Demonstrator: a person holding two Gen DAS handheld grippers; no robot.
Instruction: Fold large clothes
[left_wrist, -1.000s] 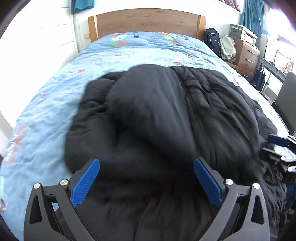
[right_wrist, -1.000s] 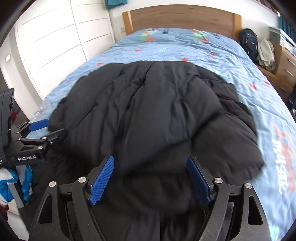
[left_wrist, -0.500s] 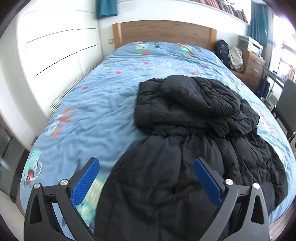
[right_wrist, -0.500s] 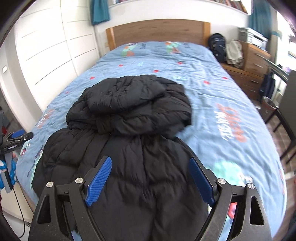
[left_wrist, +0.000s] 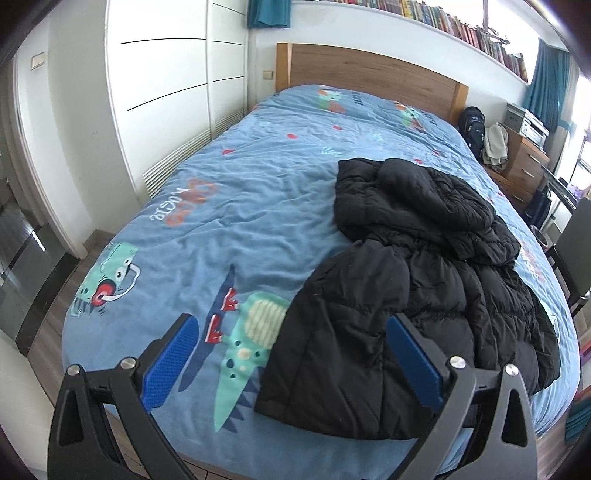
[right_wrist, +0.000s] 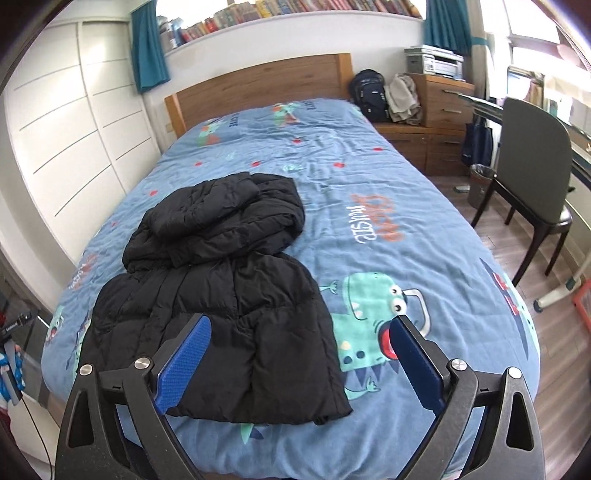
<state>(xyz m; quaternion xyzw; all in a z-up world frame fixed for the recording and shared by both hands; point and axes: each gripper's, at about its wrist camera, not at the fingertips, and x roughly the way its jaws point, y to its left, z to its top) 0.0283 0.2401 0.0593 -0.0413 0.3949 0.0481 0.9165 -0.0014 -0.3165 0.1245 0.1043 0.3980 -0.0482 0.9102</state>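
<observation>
Lying across the bed (right_wrist: 369, 177), ahead of and just below both grippers: black puffer jacket (right_wrist: 221, 295), hood and upper part bunched over the far end, lower body spreading toward the near edge. Looking only partly folded, judging by the loose shape; tidying and a final fold apparently remaining. Hovering above the near hem, left gripper (left_wrist: 291, 363) and right gripper (right_wrist: 299, 363), jaws spread wide, holding nothing.
</observation>
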